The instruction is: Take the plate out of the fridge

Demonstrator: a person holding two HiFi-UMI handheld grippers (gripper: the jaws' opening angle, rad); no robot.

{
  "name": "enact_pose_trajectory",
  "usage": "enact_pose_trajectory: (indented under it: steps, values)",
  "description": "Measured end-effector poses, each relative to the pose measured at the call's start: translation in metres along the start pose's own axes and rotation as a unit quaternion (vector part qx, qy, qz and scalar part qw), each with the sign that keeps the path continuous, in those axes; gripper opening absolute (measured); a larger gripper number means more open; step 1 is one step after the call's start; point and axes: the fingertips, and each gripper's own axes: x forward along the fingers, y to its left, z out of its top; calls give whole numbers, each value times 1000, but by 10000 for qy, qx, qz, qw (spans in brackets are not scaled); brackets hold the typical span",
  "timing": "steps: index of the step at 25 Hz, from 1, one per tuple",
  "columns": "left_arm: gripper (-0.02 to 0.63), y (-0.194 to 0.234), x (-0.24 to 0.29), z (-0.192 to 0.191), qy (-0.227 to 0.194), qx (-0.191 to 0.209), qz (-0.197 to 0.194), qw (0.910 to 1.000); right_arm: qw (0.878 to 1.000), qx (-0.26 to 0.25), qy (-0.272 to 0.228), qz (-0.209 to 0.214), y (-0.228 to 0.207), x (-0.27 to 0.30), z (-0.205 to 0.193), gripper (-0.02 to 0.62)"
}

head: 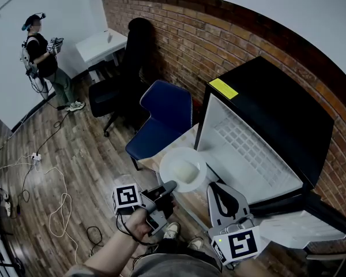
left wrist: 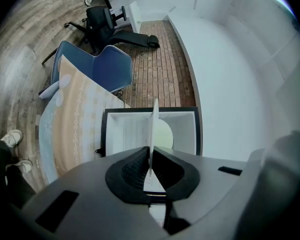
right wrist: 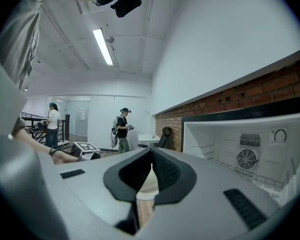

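Left gripper (head: 169, 187) jaws clamp the plate (head: 183, 169) rim; right gripper (head: 219, 191) jaws together, empty. Carry plate level, clear of fridge (head: 265, 114)

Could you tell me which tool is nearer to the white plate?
Left: the left tool grips the plate by its near rim; the right tool hangs apart, to its right.

Plate (head: 183, 169) before fridge (head: 277, 114), chair (head: 164, 111) left of fridge
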Motion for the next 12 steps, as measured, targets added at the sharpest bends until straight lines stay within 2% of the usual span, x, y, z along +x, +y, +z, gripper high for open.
enact_pose_trajectory:
  steps: [12]
  values:
    - [26,-7,3,-6,39,-30,-15,10000,10000,1,-26,-35,-4,-5,0,29]
